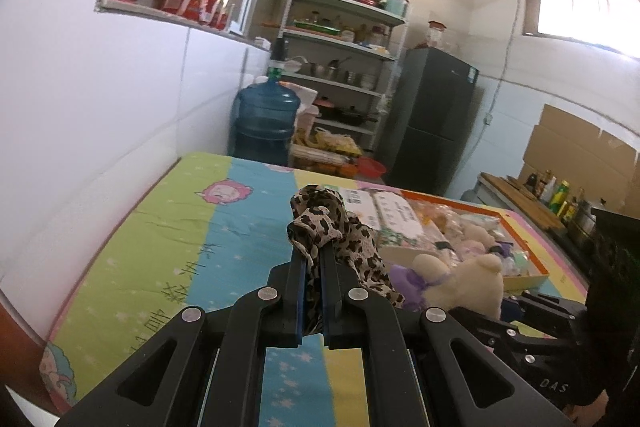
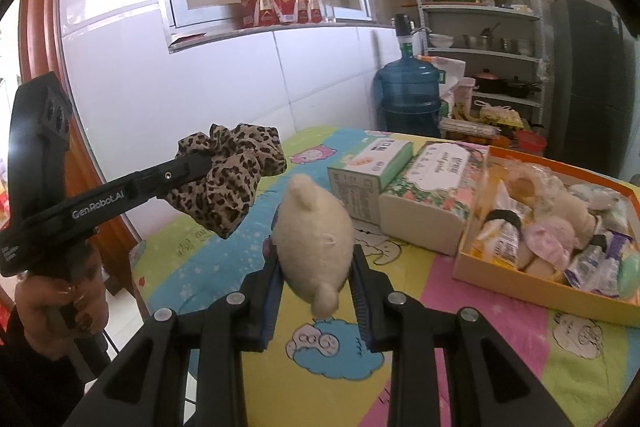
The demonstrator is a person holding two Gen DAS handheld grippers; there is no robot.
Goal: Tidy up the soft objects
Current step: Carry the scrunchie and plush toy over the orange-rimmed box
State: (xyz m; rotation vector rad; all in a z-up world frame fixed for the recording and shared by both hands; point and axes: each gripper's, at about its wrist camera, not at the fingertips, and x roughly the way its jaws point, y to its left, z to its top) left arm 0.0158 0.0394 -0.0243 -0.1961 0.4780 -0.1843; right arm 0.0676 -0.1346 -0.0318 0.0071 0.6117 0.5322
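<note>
My left gripper [image 1: 313, 251] is shut on a leopard-print scrunchie [image 1: 340, 231] and holds it above the table. The right wrist view shows that gripper [image 2: 202, 159] from the side with the scrunchie [image 2: 228, 179] hanging from it. My right gripper [image 2: 316, 247] is shut on a cream plush toy [image 2: 314, 231], held above the cartoon-print tablecloth [image 2: 192, 259]. The plush toy [image 1: 468, 283] also shows in the left wrist view. An orange box [image 2: 520, 281] at the right holds several soft items.
Two tissue packs [image 2: 428, 199] lie on the table left of the orange box. A blue water jug [image 2: 408, 99], a shelf rack [image 2: 480, 39] and a dark fridge [image 2: 588, 79] stand beyond the table. The white tiled wall [image 2: 224, 87] runs along the left.
</note>
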